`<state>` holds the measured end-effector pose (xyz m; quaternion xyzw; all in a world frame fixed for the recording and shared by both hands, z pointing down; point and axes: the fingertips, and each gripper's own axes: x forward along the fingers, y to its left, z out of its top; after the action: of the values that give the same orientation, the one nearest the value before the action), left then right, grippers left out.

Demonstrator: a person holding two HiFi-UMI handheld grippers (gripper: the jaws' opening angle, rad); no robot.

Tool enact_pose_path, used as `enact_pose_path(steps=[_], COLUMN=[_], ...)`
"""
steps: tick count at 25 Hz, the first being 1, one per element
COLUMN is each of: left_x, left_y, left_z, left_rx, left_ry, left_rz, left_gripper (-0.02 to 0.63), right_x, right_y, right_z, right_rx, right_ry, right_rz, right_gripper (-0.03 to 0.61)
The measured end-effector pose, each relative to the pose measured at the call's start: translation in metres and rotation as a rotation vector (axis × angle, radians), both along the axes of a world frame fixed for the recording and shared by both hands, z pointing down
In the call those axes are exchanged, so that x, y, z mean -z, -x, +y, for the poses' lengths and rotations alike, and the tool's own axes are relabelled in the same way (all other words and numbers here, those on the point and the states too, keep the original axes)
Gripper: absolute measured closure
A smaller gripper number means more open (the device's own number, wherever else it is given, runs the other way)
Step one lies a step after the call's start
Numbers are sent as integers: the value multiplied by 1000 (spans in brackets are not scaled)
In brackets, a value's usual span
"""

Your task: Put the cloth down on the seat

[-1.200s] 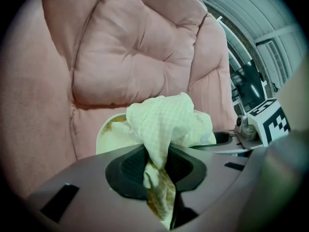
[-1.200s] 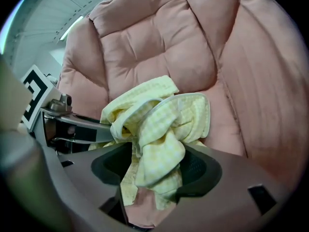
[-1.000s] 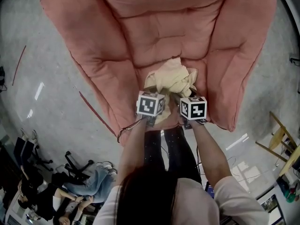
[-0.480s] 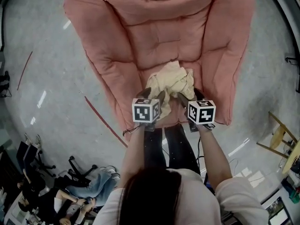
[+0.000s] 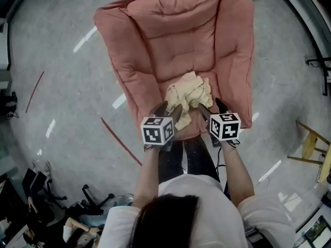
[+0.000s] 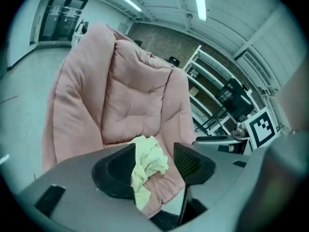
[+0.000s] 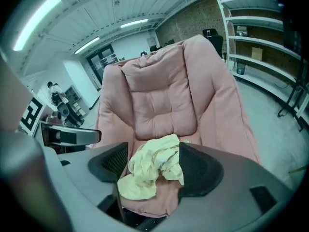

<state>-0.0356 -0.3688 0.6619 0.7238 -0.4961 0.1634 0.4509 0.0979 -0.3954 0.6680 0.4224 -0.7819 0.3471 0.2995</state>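
Note:
A crumpled pale yellow cloth [image 5: 189,92] lies loose on the front of the pink padded seat [image 5: 176,40]. My left gripper [image 5: 169,110] hovers just short of the cloth's near edge, jaws wide open and empty. My right gripper [image 5: 211,107] is beside it, also open and off the cloth. In the left gripper view the cloth [image 6: 147,166] shows beyond the spread jaws of the left gripper [image 6: 154,151], resting on the seat [image 6: 130,105]. The right gripper view shows the same cloth [image 7: 154,170] past the open right gripper [image 7: 153,151], on the seat [image 7: 164,105].
Grey floor surrounds the chair, with a red line [image 5: 120,142] at the left. A wooden stool [image 5: 310,143] stands at the right. People and office chairs [image 5: 77,211] are at the lower left. White shelving [image 7: 260,37] runs behind the chair.
Both grippers have opened and drawn back toward the person. The cloth has been let go and stays on the seat. The head camera has pulled back from the chair.

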Motion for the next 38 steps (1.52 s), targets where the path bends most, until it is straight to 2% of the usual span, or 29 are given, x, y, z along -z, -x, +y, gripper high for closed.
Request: enact_pose_path(steps=[4,8,14,16,19,21,23,30,38], left_x=[46,84,129,139,154,164,172,186,187], left_y=[0,-6,-7,-8,-9,-6,-2,-1,-8], left_z=[11,36,47,53,60,63,64,74,87], left_rx=[-74,-124,-165,-171,-178,-162,-139,-143,-155], left_ry=[-111,-171,-298,-316,-342,-367,-391,-428,-406], left_rz=[-57,-48,-90,-89,-84,-93,-97,-126,-81], left_gripper=[359,359,359,360,373,414,481,551,584], right_x=[44,82,123,138,160,172,181,196,202], right_y=[13,36,59,60,57,58,59,58,61], right_z=[10,36,64,69,73,77,80,92,101], right_rx=[-25,24,80,61,30,20,10,-42,-31], right_ry=[-72,-141,-217,-248,-306,-338,-368,-423,-461], right_rz=[-50,-97,-74,-80,-76,-78,-81,-67,-44], right_gripper=[239,241,244,264,331,357,388,518,547])
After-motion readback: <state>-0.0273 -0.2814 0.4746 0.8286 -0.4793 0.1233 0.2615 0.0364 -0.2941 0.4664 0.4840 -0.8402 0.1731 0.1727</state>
